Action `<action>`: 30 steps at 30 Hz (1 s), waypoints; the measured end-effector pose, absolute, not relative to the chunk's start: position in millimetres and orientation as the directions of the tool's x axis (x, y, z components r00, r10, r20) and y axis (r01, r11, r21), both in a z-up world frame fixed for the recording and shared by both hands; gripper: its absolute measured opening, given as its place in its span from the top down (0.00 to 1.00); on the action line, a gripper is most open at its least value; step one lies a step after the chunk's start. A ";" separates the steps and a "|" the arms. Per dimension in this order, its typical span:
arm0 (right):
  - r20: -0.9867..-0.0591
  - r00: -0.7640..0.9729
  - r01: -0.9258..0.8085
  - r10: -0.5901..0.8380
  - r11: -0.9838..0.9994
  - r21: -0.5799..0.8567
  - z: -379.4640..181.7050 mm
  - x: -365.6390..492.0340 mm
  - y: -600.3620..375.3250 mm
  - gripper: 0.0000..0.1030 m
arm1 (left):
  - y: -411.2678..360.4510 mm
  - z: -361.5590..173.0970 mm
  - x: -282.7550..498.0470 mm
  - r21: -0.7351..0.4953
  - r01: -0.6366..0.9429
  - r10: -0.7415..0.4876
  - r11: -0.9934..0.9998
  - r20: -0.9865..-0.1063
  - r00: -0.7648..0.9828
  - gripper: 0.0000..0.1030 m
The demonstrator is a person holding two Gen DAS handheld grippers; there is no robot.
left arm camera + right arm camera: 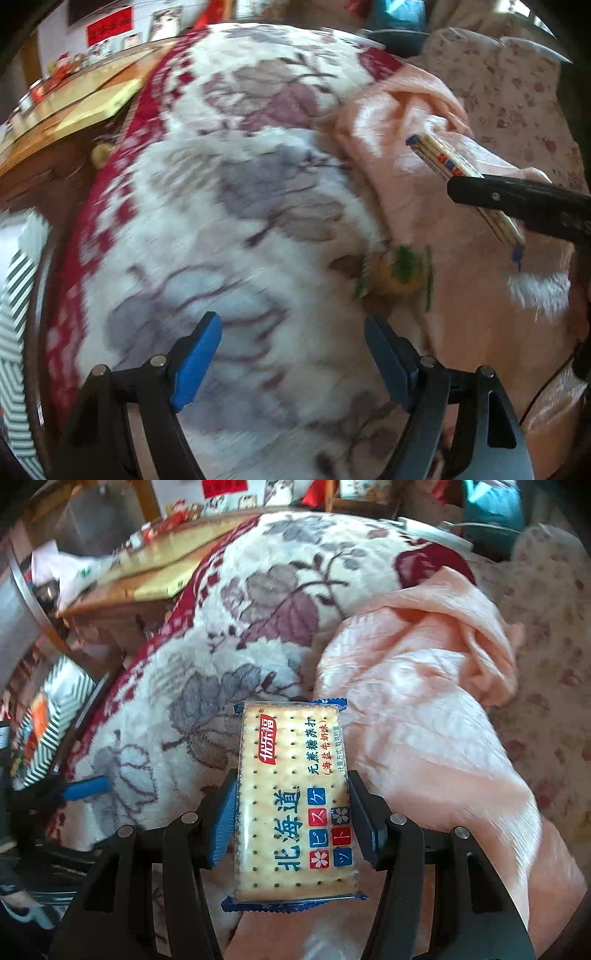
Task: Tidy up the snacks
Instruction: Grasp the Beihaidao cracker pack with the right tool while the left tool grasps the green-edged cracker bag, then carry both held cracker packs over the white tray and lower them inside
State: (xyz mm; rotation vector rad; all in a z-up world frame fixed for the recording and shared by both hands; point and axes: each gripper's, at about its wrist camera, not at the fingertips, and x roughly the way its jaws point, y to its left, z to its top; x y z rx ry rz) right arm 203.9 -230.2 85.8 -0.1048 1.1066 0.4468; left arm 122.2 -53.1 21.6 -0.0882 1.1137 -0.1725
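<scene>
My right gripper (291, 812) is shut on a clear-wrapped cracker packet (293, 794) with blue ends, held flat above the floral blanket (192, 686). The same packet (465, 184) shows edge-on in the left wrist view, clamped in the right gripper's black finger (517, 199) over the pink cloth (424, 206). My left gripper (291, 354) is open and empty above the blanket (229, 206). A small snack with a green and yellow wrapper (399, 273) lies at the edge of the pink cloth, just beyond my left gripper's right finger; it is blurred.
A wooden table (147, 565) with cards and small items stands beyond the blanket at the left. A green-and-white striped box (55, 716) sits at the far left. A floral sheet (554, 646) lies to the right of the pink cloth (424, 686).
</scene>
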 end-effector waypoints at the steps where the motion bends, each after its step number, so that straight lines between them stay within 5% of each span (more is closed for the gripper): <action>1: -0.876 0.372 -0.391 0.307 0.908 0.152 85.6 203.4 -231.9 0.46 | -61.0 20.7 126.5 -0.161 0.113 -0.194 0.980 -0.884 0.426 0.21; 14: -0.833 0.378 -0.324 0.405 0.900 0.291 77.8 209.0 -256.6 0.46 | -137.7 -10.6 172.2 -0.166 0.259 -0.250 0.952 -0.909 0.335 0.21; 15: -0.831 0.377 -0.322 0.410 0.899 0.297 77.5 209.3 -257.3 0.46 | -138.9 -13.3 173.4 -0.168 0.258 -0.251 0.951 -0.908 0.335 0.25; 20: -0.821 0.389 -0.325 0.418 0.896 0.302 79.5 208.1 -257.5 0.46 | -131.1 -14.4 173.6 -0.216 0.248 -0.291 0.944 -0.900 0.324 0.73; 30: -0.819 0.387 -0.357 0.424 0.888 0.291 83.7 190.1 -240.9 0.46 | -70.1 10.7 123.0 -0.232 0.170 -0.280 0.958 -0.885 0.372 0.76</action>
